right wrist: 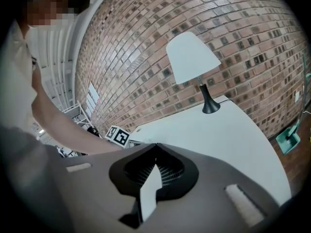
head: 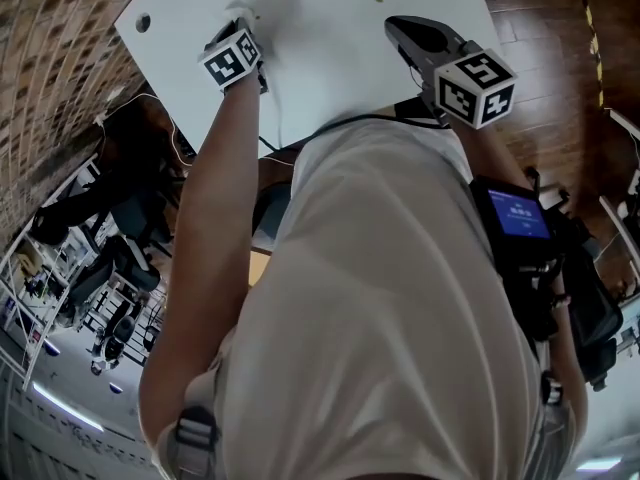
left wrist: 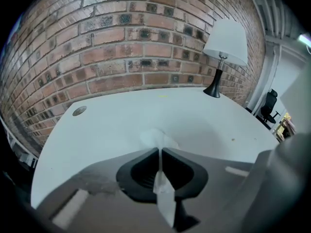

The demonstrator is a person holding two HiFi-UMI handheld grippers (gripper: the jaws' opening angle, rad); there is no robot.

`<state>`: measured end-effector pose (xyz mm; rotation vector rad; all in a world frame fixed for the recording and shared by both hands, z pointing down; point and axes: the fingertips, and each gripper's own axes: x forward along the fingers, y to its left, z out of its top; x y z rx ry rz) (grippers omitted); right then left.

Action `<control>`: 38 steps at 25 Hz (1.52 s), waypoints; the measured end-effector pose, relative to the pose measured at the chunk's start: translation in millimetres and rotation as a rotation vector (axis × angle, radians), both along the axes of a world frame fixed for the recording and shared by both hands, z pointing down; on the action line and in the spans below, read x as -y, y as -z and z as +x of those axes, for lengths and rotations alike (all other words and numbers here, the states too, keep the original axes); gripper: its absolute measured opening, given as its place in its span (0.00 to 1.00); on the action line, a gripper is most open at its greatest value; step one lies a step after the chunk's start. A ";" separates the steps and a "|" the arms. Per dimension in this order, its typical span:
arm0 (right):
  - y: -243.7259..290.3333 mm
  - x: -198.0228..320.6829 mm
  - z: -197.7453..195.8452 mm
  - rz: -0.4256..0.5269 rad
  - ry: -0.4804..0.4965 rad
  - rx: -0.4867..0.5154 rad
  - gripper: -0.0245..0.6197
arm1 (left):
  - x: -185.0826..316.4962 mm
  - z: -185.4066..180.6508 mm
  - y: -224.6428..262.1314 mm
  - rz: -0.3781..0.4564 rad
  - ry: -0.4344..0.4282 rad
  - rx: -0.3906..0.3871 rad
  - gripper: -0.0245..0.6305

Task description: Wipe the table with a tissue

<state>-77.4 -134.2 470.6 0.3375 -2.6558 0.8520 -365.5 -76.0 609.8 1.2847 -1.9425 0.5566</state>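
The tissue [left wrist: 156,139], clamped in the shut jaws of the left gripper [left wrist: 160,150], pokes out low over the bench [left wrist: 112,125], while the right gripper [right wrist: 155,148] pinches a white strip [right wrist: 148,188], and hard dragging could tear the tissue or pull it free.

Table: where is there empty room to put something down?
The widest bare patch of the table lies between the round cap at the left and the lamp at the right, along the brick wall. It is crowded at the front middle, where the left gripper holds the tissue in its jaws.
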 end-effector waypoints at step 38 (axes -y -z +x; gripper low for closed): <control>5.6 37.8 12.7 -0.026 0.087 0.066 0.05 | 12.1 159.4 19.7 0.185 -0.148 -0.268 0.07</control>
